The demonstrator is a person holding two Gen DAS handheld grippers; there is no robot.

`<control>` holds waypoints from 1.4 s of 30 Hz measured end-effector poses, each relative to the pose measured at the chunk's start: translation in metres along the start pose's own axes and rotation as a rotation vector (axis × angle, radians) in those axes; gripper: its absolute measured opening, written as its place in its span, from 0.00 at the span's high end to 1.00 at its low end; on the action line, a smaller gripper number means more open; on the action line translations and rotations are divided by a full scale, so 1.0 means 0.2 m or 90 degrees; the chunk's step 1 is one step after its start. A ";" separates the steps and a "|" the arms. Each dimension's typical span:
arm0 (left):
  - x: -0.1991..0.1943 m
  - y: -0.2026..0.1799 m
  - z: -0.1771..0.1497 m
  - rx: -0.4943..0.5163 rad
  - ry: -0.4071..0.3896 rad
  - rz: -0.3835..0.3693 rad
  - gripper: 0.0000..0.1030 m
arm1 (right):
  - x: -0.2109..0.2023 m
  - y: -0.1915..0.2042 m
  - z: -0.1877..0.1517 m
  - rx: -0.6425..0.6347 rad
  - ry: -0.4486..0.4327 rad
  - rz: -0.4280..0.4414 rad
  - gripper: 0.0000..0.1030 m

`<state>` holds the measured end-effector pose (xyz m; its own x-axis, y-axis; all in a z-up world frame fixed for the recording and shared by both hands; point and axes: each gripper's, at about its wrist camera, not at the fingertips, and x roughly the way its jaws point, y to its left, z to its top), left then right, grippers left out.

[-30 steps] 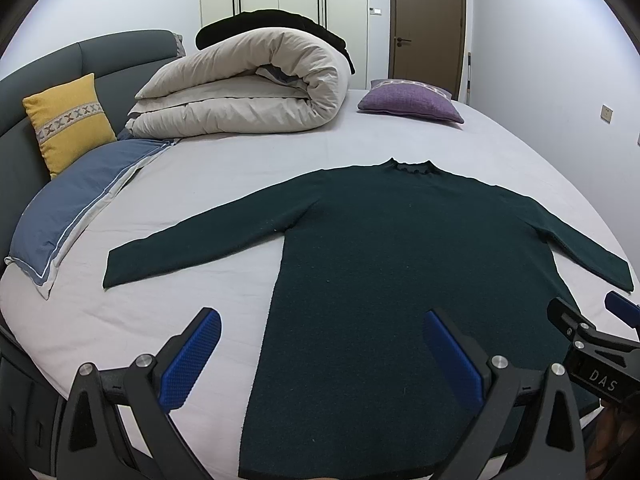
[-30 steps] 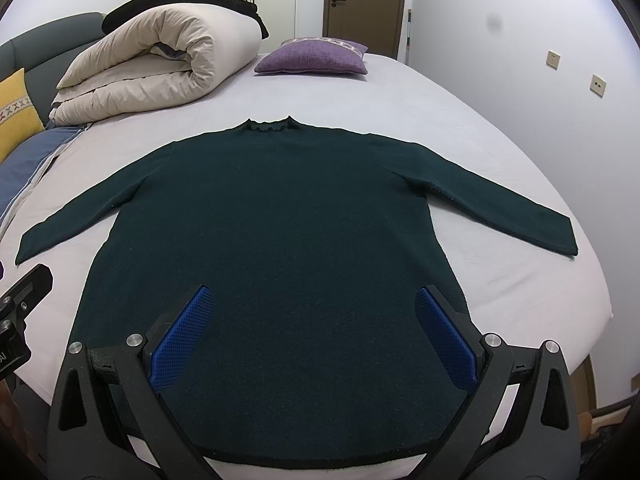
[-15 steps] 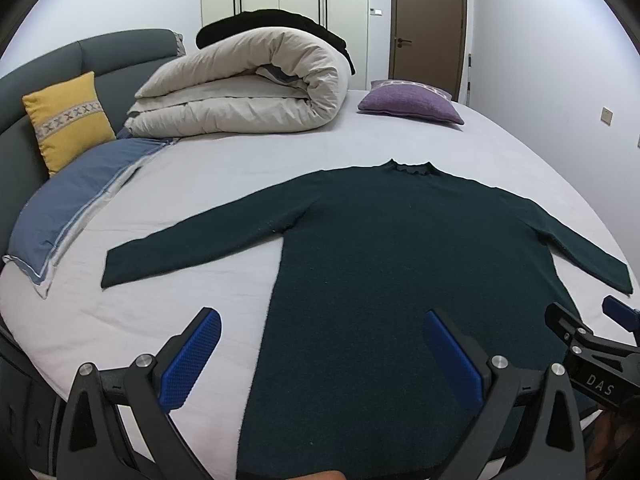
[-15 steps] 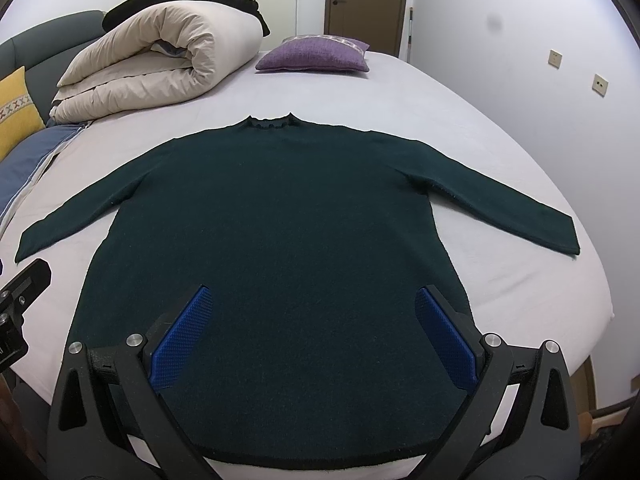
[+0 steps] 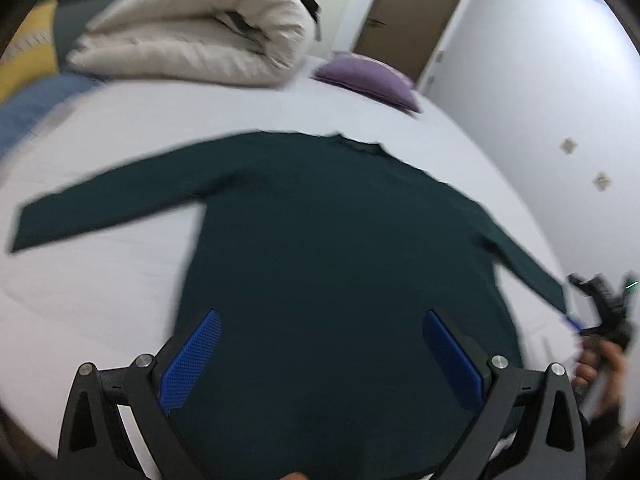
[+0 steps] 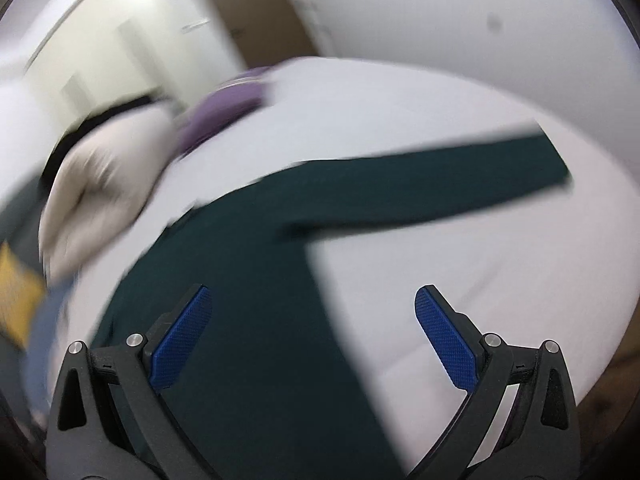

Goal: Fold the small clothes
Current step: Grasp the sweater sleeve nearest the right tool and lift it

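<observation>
Now we hold both grippers with jaws wide apart, nothing between them. The dark green sweater (image 5: 340,248) lies flat on the bed (image 5: 120,288); its body is ahead of the left gripper (image 5: 320,360), and its sleeve (image 6: 460,184) stretches ahead of the right gripper (image 6: 308,336). We think we should reach the cuff, pinch only one layer, then fold it inward slowly.

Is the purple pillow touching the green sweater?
Apart. In the left wrist view, a strip of bare white bed separates the purple pillow from the sweater collar.
</observation>
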<state>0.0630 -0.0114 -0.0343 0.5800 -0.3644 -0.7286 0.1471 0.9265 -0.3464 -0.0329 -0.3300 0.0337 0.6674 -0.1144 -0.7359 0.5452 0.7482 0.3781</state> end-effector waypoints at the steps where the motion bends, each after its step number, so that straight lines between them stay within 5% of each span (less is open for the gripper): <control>1: 0.04 0.00 0.01 -0.008 0.018 -0.021 0.00 | 0.04 -0.16 0.06 0.061 0.007 0.005 0.06; 5: 0.16 -0.05 0.05 0.009 0.058 0.015 0.00 | 0.15 -0.73 0.23 0.254 0.001 0.014 0.15; 13: 0.32 -0.02 0.13 -0.052 0.064 -0.050 0.00 | 0.33 -1.20 0.45 0.377 -0.038 0.049 0.45; 15: 0.36 -0.02 0.15 -0.061 0.070 -0.068 0.01 | 0.39 -1.25 0.52 0.383 -0.039 0.054 0.72; 18: 0.40 0.01 0.17 -0.084 0.075 -0.098 0.08 | 0.45 -1.29 0.60 0.359 -0.030 0.022 0.92; 23: 0.43 0.06 0.22 -0.107 0.067 -0.126 0.21 | 0.46 -0.97 0.74 0.224 -0.038 0.000 0.93; 29: 0.40 0.19 0.31 -0.146 0.033 -0.154 0.21 | 0.61 0.01 0.72 -0.060 -0.001 0.081 0.93; 36: 0.45 0.35 0.39 -0.185 0.022 -0.163 0.20 | 1.03 0.95 0.07 -0.214 0.117 0.162 0.87; 37: 0.47 0.37 0.40 -0.192 0.024 -0.165 0.19 | 1.12 1.01 -0.02 -0.226 0.137 0.169 0.82; 39: 0.51 0.39 0.40 -0.198 0.032 -0.165 0.18 | 1.26 1.19 -0.30 -0.251 0.175 0.173 0.48; 42: 0.60 0.34 0.41 -0.192 0.048 -0.172 0.14 | 1.33 1.16 -0.52 -0.253 0.202 0.199 0.41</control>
<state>0.2079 0.0162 -0.0974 0.4907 -0.6075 -0.6247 0.0382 0.7312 -0.6811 0.2190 -0.1181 -0.1328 0.5480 0.3055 -0.7787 0.0755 0.9090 0.4098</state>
